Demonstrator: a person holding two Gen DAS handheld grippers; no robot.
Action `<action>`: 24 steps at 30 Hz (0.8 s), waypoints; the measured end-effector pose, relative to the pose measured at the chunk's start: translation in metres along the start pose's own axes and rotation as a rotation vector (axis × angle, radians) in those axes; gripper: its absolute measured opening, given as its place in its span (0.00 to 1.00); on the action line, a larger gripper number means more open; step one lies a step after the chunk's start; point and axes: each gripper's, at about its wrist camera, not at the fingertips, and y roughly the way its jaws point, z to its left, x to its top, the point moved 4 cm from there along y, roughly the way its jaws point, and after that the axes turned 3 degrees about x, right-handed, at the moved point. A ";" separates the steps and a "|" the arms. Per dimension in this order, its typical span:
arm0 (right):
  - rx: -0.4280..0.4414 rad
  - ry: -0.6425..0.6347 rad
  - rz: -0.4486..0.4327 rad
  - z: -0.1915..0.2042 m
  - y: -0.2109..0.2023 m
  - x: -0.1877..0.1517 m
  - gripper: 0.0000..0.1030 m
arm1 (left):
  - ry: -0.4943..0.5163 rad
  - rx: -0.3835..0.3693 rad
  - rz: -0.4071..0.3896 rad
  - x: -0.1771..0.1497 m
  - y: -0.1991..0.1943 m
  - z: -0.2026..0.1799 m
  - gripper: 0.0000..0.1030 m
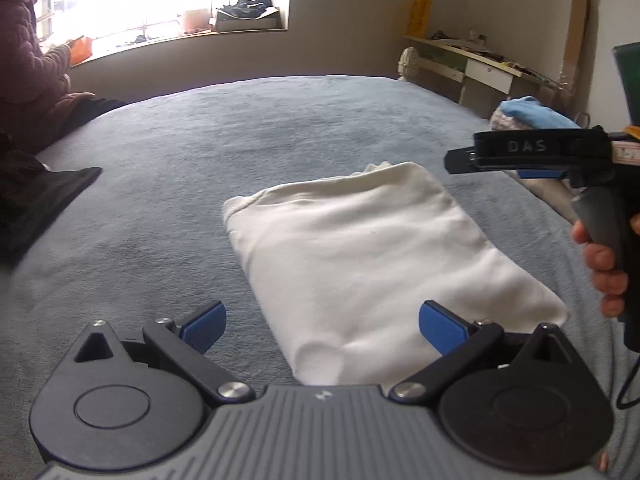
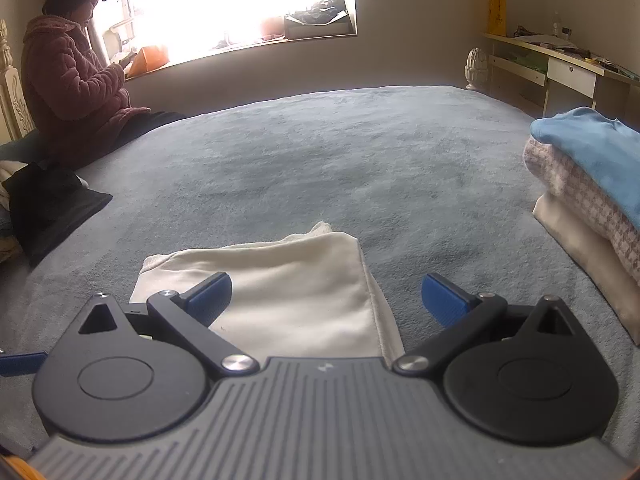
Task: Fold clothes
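A cream garment (image 1: 360, 256) lies folded into a flat rectangle on the grey-blue bed cover (image 1: 180, 152). My left gripper (image 1: 322, 326) hovers open over its near end, nothing between the blue pads. In the left wrist view the right gripper (image 1: 460, 160) is seen from the side at the far right, held by a hand (image 1: 604, 272), above the garment's right edge. In the right wrist view the right gripper (image 2: 326, 300) stands open over the folded garment (image 2: 288, 288), its left pad (image 2: 210, 300) above the cloth and its right pad (image 2: 442, 300) above the bed cover (image 2: 340, 160).
A stack of folded clothes (image 2: 592, 200), blue on top, stands at the bed's right edge. A black garment (image 2: 48, 208) lies at the left edge. A person in a maroon quilted coat (image 2: 72, 88) sits at the far left by the window. A desk (image 2: 560, 64) lines the right wall.
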 end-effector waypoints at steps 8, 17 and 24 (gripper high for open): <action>0.001 0.000 0.000 0.001 0.001 -0.002 0.99 | -0.034 0.029 -0.036 0.004 0.000 0.011 1.00; 0.014 -0.011 0.000 0.006 0.001 -0.003 0.99 | 0.002 0.008 -0.120 0.007 -0.011 0.007 1.00; 0.019 -0.003 -0.001 0.006 -0.001 -0.004 0.99 | -0.027 -0.030 -0.087 0.003 -0.008 0.005 1.00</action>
